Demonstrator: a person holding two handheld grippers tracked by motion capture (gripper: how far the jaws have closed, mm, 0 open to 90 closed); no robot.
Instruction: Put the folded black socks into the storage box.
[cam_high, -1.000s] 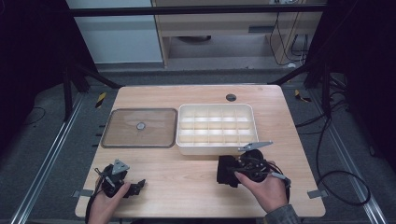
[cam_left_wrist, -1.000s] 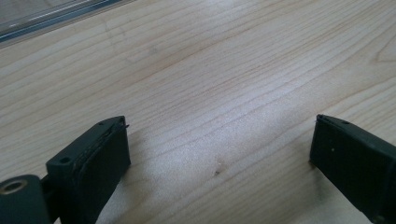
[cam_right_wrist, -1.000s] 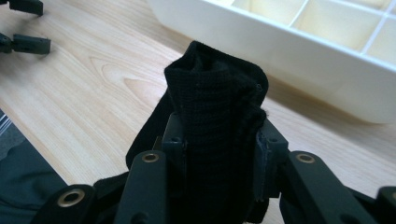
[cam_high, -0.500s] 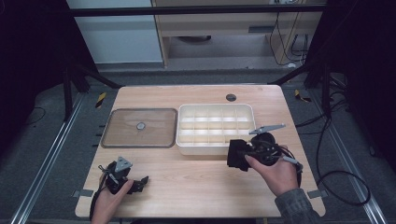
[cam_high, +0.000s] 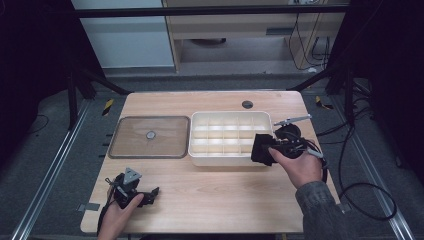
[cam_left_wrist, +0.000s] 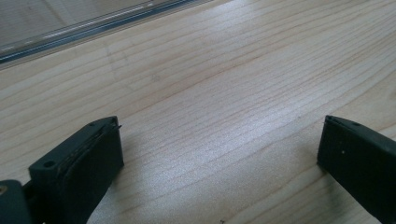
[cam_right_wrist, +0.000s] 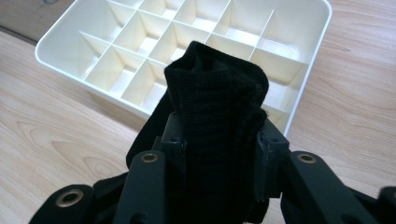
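Note:
My right gripper (cam_high: 267, 148) is shut on a rolled black sock (cam_right_wrist: 217, 112), holding it over the front right corner of the white divided box (cam_high: 200, 131). In the right gripper view the sock bulges up between the jaws, with the box (cam_right_wrist: 60, 56) just beyond it and its cells bare. Near the table's front left corner, my left gripper (cam_high: 150, 194) rests low over the wood. Its jaws stand wide apart in the left gripper view with bare tabletop between the fingers (cam_left_wrist: 79, 163).
A clear lid (cam_high: 149, 137) with a small round knob lies flat left of the box; its edge (cam_left_wrist: 70, 32) shows beyond the left jaws. A dark round hole (cam_high: 247, 104) marks the table's far side. Cables trail off the right edge.
The right gripper has carried the sock forward and up from the table's front right to the box's front right corner. The left gripper has barely moved.

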